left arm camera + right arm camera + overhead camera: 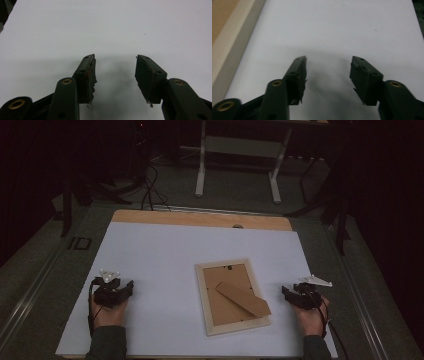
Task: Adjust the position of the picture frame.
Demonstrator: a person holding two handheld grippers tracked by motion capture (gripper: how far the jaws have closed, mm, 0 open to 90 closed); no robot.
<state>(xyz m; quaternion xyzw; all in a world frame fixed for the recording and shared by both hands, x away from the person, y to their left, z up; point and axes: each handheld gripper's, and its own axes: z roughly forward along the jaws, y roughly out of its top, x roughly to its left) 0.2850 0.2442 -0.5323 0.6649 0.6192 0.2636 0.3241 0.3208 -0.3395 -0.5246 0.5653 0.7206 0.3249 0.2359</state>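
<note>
Lying face-down between two hand-held grippers: one picture frame [232,297].

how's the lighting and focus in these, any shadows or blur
High view: dim and grainy, dark surroundings, the picture frame readable. Left gripper view: bright white sheet, soft shadow under the open left tool. Right gripper view: same shadow, frame edge blurred.

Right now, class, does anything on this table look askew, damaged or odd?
Yes. The picture frame lies face down, turned slightly off square with the white sheet, its stand folded out slantwise. The rubber on the left gripper's fingers looks torn.
</note>
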